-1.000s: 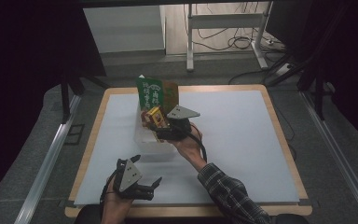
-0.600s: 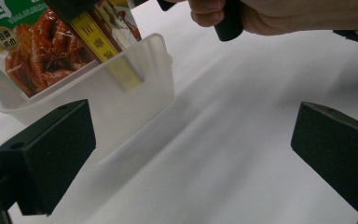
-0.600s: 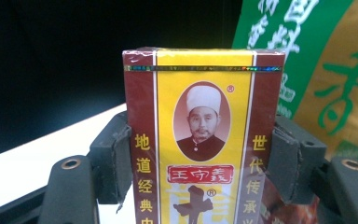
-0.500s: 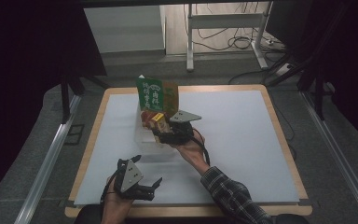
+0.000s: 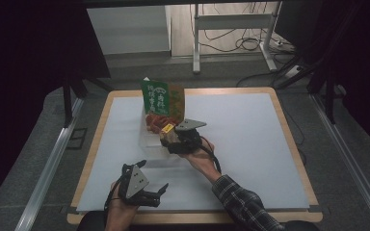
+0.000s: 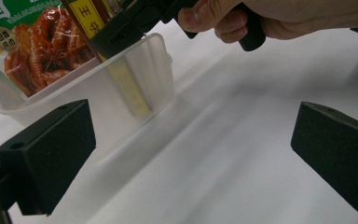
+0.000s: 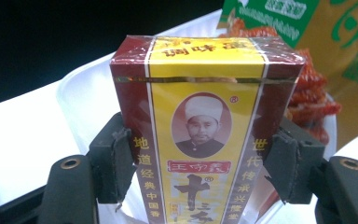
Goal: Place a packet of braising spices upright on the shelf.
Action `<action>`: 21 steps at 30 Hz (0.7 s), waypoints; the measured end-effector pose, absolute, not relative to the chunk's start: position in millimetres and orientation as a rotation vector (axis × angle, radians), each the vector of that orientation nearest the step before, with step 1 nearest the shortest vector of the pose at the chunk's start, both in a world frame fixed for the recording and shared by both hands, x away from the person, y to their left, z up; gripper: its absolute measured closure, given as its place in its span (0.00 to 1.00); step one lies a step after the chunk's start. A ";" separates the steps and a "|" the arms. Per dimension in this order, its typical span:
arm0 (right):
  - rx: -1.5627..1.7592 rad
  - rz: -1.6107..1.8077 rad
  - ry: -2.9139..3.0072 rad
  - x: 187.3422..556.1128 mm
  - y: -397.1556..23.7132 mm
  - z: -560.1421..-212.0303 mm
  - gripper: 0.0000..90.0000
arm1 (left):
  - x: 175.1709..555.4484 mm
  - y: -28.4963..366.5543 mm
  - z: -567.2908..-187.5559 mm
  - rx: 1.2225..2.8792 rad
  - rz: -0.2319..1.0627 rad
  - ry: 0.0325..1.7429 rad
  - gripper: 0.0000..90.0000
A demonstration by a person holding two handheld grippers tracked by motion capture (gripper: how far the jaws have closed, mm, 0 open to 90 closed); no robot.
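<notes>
1. Clearly, the right gripper (image 5: 169, 134) pinches the yellow-and-maroon spice box (image 7: 200, 135) by its two narrow sides, holding it upright with its lower end already inside the clear plastic tub (image 6: 135, 88). In the high view the tub sits just left of the table's centre, with the box at its 4 o'clock corner.
2. The grip sits low on the film-wrapped box, so if the pads (image 7: 114, 163) slip on the glossy wrap, the box could tilt and drop crookedly.
3. The green snack packet (image 5: 160, 98) stands propped at the tub's 12 o'clock end. If the box swings that way, I judge it could knock the packet over or wedge against it.
4. The tub looks light and nothing steadies it. A bump of the box or a jaw against the wall at 4 o'clock could slide or tip it on the smooth white table (image 5: 250, 144).
5. The left gripper (image 5: 142, 192) rests at the table's 7 o'clock with jaws spread and empty, well apart from the tub, so it offers no bracing.
6. Letting go too high would let the box topple against the wall.
</notes>
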State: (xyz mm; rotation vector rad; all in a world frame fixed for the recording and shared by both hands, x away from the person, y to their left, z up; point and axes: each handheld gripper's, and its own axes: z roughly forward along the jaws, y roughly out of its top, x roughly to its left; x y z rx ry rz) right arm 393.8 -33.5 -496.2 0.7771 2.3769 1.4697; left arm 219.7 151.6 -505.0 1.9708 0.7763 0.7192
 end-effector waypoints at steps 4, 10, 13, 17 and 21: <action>0.797 1.456 2.395 395.0 -32.9 -495.6 0.36 | 219.7 151.1 -505.1 1.973 0.721 0.774 0.00; 0.791 1.442 2.410 396.2 -32.1 -493.3 0.34 | 219.9 152.2 -505.1 1.969 0.720 0.777 0.00; 0.773 1.429 2.411 396.5 -32.0 -490.7 0.30 | 219.8 152.0 -505.1 1.970 0.719 0.775 0.00; 0.729 1.426 2.425 396.6 -32.3 -485.6 0.24 | 219.8 151.3 -505.2 1.973 0.721 0.772 0.00; 0.712 1.436 2.436 396.1 -33.2 -480.8 0.21 | 219.8 151.4 -505.2 1.974 0.721 0.773 0.00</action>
